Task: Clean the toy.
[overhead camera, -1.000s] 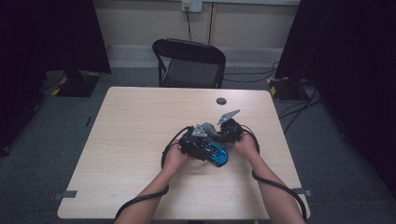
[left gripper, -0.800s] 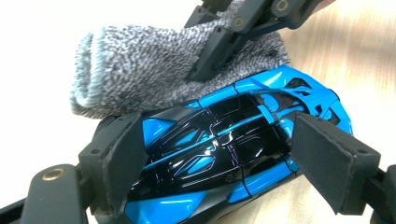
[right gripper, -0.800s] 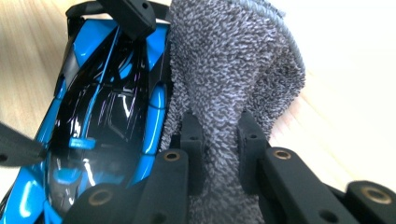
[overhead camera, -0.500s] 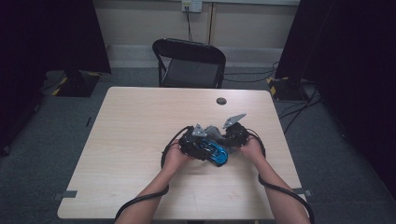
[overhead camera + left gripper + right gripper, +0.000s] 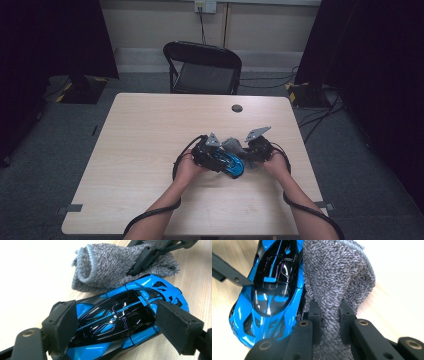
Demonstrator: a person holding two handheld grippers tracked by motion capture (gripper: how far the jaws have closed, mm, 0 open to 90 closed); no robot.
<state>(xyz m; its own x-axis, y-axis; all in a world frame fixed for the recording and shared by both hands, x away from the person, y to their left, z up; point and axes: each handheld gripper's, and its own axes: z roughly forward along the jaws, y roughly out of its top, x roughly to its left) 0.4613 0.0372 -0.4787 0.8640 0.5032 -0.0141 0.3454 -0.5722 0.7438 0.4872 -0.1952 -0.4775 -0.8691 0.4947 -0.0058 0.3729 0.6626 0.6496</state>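
Left gripper sits just right of table centre in the high view, the hand coming in from 6 o'clock. In the left gripper view its jaws stand wide, one pad at 8 o'clock and one at 4 o'clock, on either flank of a blue and black toy sports car; the left pad lies against the car's side, and the right pad is at the car's other side, though contact there cannot be told for certain. Jaws read as closed onto the car across its width. The car rests on the light wooden table, its nose toward 2 o'clock in that view. Directly past the car, at 12 o'clock, lies a grey terry cloth, bunched and folded, touching the car's far flank. The right gripper is just right of the car in the high view, its hand entering from 5 o'clock. In the right gripper view its jaws are nearly together, pinching a fold of the grey cloth between the pads at 6 o'clock; the cloth rises from the pinch toward 12 o'clock and presses along the car's side, the car lying at 9 to 10 o'clock. One left-gripper jaw tip meets the car's edge at 9 o'clock there. Beyond the table, at 12 o'clock in the high view, stands a black folding chair. A small dark round disc lies on the table near its far edge.
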